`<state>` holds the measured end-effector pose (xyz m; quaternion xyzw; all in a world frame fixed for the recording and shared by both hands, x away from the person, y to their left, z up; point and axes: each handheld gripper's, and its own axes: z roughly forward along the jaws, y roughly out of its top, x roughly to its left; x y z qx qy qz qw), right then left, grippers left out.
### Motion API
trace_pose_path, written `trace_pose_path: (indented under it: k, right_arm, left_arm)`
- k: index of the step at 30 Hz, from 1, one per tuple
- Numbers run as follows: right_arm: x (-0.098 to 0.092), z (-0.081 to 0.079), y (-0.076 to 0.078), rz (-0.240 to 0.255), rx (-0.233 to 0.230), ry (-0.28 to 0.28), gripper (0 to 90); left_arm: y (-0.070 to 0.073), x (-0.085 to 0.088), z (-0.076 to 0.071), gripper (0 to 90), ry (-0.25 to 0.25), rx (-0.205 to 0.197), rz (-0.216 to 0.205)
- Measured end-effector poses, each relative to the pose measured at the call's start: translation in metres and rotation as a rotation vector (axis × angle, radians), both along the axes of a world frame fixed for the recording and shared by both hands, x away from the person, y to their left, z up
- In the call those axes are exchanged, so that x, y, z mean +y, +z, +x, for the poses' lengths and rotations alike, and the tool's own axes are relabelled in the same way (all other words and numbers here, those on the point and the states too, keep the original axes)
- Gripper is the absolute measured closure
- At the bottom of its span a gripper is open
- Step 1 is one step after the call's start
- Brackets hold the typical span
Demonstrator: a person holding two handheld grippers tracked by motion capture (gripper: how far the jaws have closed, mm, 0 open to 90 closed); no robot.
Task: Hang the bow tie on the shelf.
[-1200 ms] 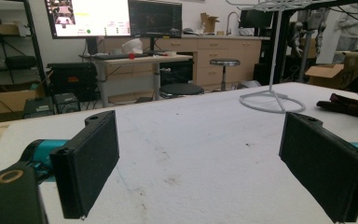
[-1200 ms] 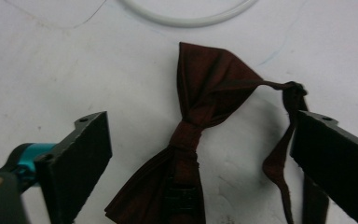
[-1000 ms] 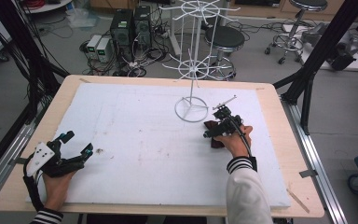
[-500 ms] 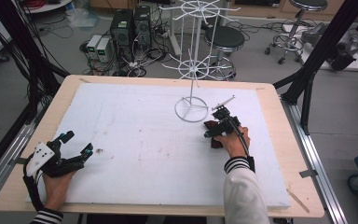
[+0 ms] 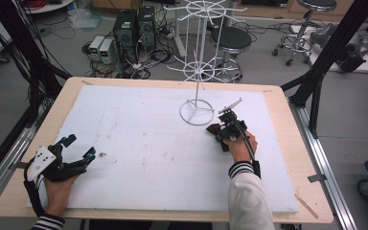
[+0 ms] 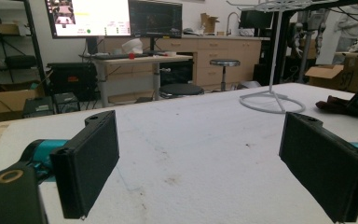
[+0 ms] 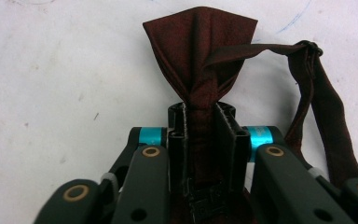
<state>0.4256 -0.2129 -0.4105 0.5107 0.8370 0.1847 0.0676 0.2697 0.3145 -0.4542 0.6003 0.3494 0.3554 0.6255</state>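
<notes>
Now right claw [image 7: 200,122] pinches creased maroon bow tie [image 7: 200,51].

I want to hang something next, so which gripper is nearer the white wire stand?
Right. The right gripper sits just beside the stand's ring base, shut on a dark red bow tie; the left gripper rests far off by the table's near left edge.

bow tie [image 7: 200,51]: 1 | wire stand [image 5: 197,106]: 1 | tongs: 2 | stools: 2

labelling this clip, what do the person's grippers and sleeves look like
Both grippers are black with flat rectangular black pads, teal collars and brass-ringed pivots. The left gripper carries a grey three-cornered plate; a black cable trails from the right gripper. The sleeves are white with black-and-white striped cuffs.
</notes>
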Motion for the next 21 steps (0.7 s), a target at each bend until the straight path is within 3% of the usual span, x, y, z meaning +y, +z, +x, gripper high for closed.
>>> trace_pose_path:
  k: [5,14,21]
  right_arm:
    - [0.001,-0.001,0.001,-0.006,0.001,0.001,77.6]
    - [0.0,-0.003,0.006,0.027,-0.027,-0.004,77.6]
    - [-0.005,-0.01,0.015,0.087,-0.104,0.0,77.5]
  left_arm:
    - [0.0,0.0,0.0,12.3,0.0,-0.001,0.001]
    - [0.0,0.0,0.0,12.4,0.003,0.001,-0.001]
    - [0.0,0.0,0.0,12.3,0.002,0.0,-0.003]
